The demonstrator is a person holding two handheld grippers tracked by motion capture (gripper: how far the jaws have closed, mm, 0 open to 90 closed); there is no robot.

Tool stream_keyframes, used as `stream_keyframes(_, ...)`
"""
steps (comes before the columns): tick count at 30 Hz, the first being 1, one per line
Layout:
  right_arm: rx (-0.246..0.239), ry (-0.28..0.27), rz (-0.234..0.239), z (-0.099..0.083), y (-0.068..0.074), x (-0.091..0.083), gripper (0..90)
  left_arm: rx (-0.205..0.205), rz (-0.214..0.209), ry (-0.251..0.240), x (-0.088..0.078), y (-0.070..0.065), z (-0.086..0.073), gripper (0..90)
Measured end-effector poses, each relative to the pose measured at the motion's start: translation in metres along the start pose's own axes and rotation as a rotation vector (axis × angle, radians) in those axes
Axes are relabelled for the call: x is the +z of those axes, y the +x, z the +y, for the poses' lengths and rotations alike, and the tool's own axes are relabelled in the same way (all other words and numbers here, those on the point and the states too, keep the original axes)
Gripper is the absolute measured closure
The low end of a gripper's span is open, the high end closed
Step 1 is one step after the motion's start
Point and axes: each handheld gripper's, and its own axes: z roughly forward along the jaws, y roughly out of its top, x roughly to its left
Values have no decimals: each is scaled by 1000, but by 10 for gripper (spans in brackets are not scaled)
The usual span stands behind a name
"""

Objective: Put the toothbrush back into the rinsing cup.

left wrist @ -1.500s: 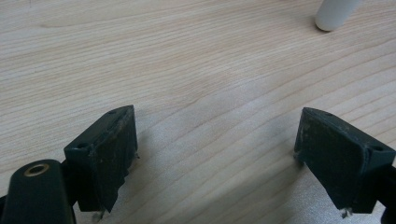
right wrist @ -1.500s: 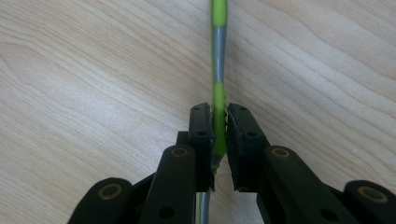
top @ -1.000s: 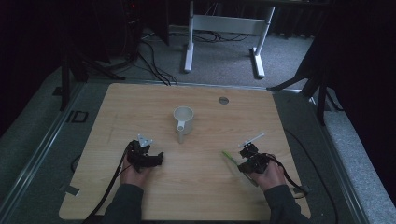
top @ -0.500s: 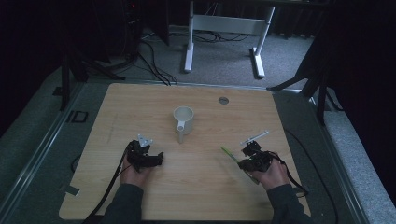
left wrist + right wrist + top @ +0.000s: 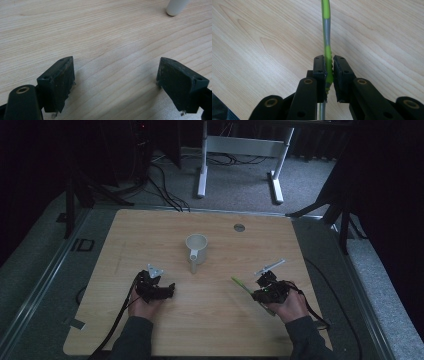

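One green pen (image 5: 327, 45), clamped in right gripper (image 5: 329, 67) above table (image 5: 200, 320). Left gripper (image 5: 116, 80): jaws wide, nothing between. Mug (image 5: 196, 248) well apart, centre.

You have 2 grippers: the left gripper (image 5: 159, 290) and the right gripper (image 5: 261, 291). You have 2 hands on them. On the table (image 5: 150, 235) you see 1 white mug (image 5: 196, 247), 1 green and grey stick (image 5: 241, 285) and 1 round grey disc (image 5: 239, 227).
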Motion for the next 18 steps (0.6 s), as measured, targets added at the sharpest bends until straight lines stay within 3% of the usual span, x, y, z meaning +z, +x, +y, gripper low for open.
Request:
stream_keyframes(8, -35, -14, 19, 6, 6, -2, 807, 6, -7, 19, -3, -1, 0, 198)
stream_keyframes(9, -39, -18, 26, 8, 7, -3, 807, 5, -2, 21, -5, -1, 1, 236)
stream_keyframes(18, -86, -34, 42, 18, 11, -5, 807, 8, -3, 10, -7, 0, 1, 284)
